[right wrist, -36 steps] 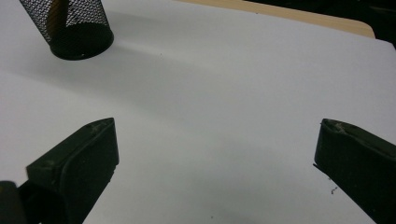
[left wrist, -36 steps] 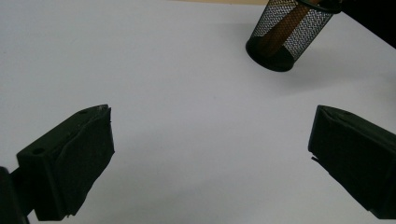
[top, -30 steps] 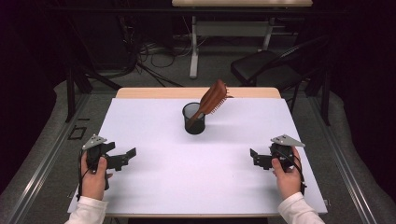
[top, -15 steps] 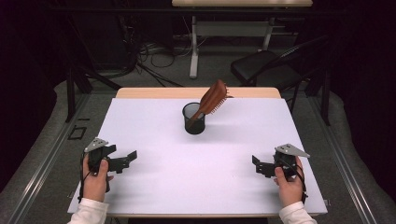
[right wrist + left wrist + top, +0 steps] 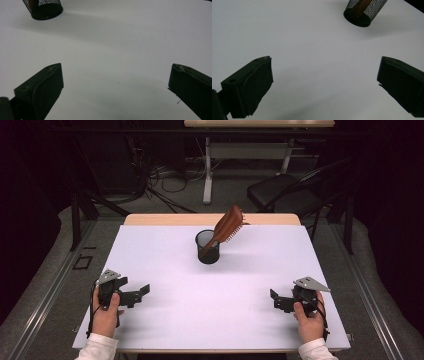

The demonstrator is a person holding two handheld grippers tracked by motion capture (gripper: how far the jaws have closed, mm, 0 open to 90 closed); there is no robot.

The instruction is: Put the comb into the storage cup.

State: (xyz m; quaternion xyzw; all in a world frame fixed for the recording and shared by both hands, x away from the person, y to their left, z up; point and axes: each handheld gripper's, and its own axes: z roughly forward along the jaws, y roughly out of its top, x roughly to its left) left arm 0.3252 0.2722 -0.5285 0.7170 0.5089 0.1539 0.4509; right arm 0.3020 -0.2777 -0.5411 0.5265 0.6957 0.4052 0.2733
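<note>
Hairbrush [image 5: 228, 224], brown, wooden-looking: stands handle-down in a black mesh cup [image 5: 207, 247], its head leaning up and to the right past the rim, bristles facing right and downward. Through the mesh in the left gripper view, the handle [image 5: 362, 4] shows as an orange-brown strip inside the cup [image 5: 364, 12].

Cup: upright on the white surface [image 5: 210, 290], near the far edge and about midway across it. In the right gripper view its base [image 5: 45, 9] sits at the upper left, casting a soft shadow to the right.

Left gripper [image 5: 141, 292]: held in the person's left hand [image 5: 105, 312] near the front left corner of the surface, fingers pointing right and slightly forward. Fingers [image 5: 252, 85] spread wide with bare white surface between them, holding nothing. Well apart from the cup.

Right gripper [image 5: 276, 299]: held in the person's right hand [image 5: 309, 320] near the front right corner, fingers pointing left toward the middle. Fingers [image 5: 42, 87] likewise spread wide and holding nothing, white surface between them. Well apart from the cup.

Grey three-cornered plate [image 5: 311, 283]: on top of the right gripper; a matching one [image 5: 108, 276] on the left.

Background, beyond the surface: a dark folding chair [image 5: 285, 192], cables [image 5: 165, 175] on the floor, a pale table leg [image 5: 207, 170].
</note>
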